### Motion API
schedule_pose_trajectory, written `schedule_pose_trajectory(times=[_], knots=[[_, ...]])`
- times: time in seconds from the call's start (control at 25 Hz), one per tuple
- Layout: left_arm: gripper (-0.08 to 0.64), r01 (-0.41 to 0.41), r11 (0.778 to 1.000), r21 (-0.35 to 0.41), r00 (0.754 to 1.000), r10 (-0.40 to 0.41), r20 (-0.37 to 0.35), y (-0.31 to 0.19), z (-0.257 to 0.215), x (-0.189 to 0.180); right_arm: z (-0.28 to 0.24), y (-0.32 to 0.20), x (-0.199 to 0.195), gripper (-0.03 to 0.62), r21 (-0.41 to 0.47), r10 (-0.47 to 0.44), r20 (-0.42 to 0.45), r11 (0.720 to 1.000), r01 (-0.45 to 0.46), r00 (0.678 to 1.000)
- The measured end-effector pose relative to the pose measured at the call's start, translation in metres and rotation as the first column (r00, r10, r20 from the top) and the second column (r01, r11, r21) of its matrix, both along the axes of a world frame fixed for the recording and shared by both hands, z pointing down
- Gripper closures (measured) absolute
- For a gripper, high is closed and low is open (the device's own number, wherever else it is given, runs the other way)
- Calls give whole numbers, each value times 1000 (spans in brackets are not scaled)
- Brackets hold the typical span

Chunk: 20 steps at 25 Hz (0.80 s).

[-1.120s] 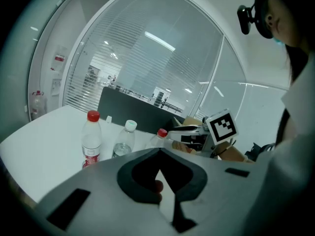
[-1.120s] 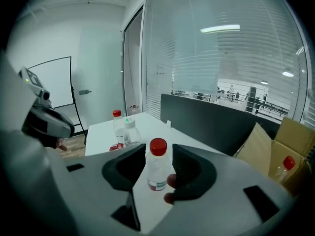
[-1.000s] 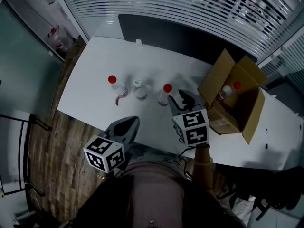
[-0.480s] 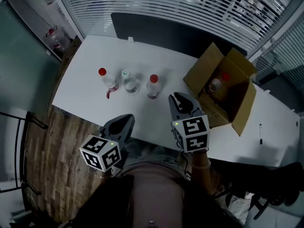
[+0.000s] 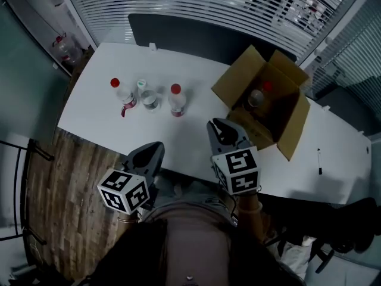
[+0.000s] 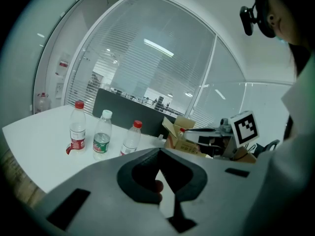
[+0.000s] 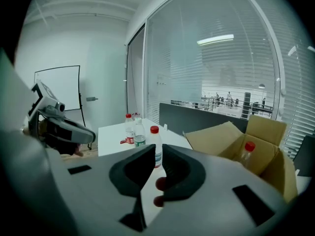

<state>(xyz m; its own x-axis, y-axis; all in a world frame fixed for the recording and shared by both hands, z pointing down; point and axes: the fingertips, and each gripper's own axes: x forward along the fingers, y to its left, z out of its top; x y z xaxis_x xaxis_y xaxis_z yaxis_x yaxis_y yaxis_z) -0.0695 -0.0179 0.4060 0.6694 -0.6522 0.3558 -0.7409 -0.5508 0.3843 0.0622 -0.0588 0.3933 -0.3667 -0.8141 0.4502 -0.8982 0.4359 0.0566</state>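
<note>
Bottle (image 5: 176,101) stands upright, cap up, before right gripper (image 5: 219,125), jaws slightly parted; left gripper (image 5: 155,147) jaws together.

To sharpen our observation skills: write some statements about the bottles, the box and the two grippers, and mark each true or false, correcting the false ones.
1. The middle bottle in the row on the white table has a red cap. False: its cap is white. The bottle nearest the box and the end bottle have red caps.
2. A red-capped bottle is inside the open cardboard box. True.
3. The right gripper is shut on a bottle. False: its fingers are apart and grip nothing. The row of bottles stands further off on the table.
4. The left gripper has its fingers together with nothing between them. True.
</note>
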Motion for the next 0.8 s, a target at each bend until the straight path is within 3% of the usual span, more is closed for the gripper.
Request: schedule_pose_trajectory(times=[0.36,0.8], knots=[[554,-59,998,11,998,59,-3,11,0,40,-12,22,39,532,57,42,80,997,-47,996],[554,-265,964,6,964,265,-4,16,2,111,-9,57,113,532,49,252,85,965,-257,964]])
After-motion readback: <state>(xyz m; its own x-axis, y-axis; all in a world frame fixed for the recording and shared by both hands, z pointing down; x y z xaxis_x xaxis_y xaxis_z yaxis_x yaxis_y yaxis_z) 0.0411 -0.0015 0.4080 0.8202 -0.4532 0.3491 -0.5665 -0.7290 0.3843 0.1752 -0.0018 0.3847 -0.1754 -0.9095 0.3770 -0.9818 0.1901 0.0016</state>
